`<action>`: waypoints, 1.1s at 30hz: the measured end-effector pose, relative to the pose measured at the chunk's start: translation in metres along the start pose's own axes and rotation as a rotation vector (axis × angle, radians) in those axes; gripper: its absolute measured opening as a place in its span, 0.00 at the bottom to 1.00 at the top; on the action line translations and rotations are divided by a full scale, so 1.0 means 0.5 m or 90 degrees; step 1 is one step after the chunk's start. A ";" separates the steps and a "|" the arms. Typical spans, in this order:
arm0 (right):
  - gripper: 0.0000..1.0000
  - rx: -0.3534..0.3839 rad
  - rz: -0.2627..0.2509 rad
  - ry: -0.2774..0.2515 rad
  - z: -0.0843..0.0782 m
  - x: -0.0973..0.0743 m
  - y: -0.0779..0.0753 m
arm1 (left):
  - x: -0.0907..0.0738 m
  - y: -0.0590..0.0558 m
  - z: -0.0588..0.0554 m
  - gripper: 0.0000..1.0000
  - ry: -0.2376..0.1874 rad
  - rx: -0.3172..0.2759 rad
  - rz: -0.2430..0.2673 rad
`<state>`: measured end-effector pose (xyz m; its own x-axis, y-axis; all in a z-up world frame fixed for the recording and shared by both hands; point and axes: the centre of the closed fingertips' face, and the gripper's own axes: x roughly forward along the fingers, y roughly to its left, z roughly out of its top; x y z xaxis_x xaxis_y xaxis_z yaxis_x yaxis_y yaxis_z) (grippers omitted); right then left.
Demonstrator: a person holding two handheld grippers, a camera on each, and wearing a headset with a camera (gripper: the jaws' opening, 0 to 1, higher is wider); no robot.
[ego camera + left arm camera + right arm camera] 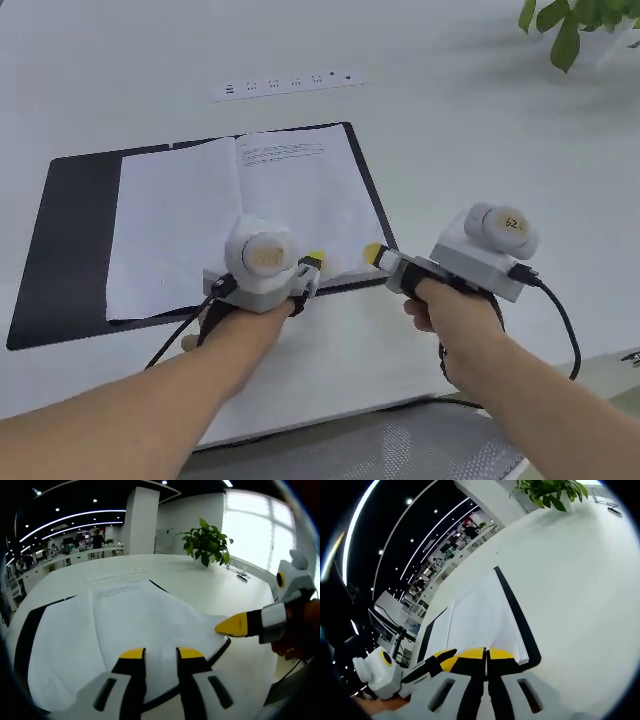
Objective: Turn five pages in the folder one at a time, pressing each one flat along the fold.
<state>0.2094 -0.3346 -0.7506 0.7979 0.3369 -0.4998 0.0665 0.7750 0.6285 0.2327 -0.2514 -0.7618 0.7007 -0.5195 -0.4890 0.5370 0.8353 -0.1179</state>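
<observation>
A round sticker (512,224) on top of the right tongs (375,254) reads "62", followed by a mark too small to make out. The yellowish disc (265,256) on the left tongs (313,263) cannot be read. A few printed lines (282,152) head the right page (300,205) of the folder (70,250), too fine to read. In the left gripper view the left tongs (161,654) stand slightly spread, a narrow gap between the yellow tips, holding nothing, over the near edge of the white pages. In the right gripper view the right tongs (486,655) are pressed together, tips at the right page's near corner; whether paper is caught between them cannot be told. The folder lies open on the white tabletop (450,130), black cover showing around the sheets. It stretches from the left tongs toward 11 o'clock, with the right tongs at its 4 o'clock corner. A power strip (285,84) lies beyond it at 12 o'clock, and a plant (570,25) shows at 2 o'clock.
</observation>
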 end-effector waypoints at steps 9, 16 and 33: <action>0.00 -0.051 0.068 -0.036 0.032 -0.027 0.109 | -0.079 0.046 0.034 0.25 -0.036 0.013 0.015; 0.00 -0.072 0.114 -0.051 0.028 -0.037 0.192 | -0.154 0.091 0.062 0.26 -0.068 0.019 0.030; 0.00 -0.147 0.194 -0.005 -0.076 0.024 0.401 | -0.321 0.246 0.089 0.25 -0.126 0.027 0.093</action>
<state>0.2096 -0.1548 -0.6530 0.7650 0.5667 -0.3059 -0.3106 0.7408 0.5956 0.2074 -0.0732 -0.6594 0.8481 -0.4227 -0.3195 0.4398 0.8979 -0.0205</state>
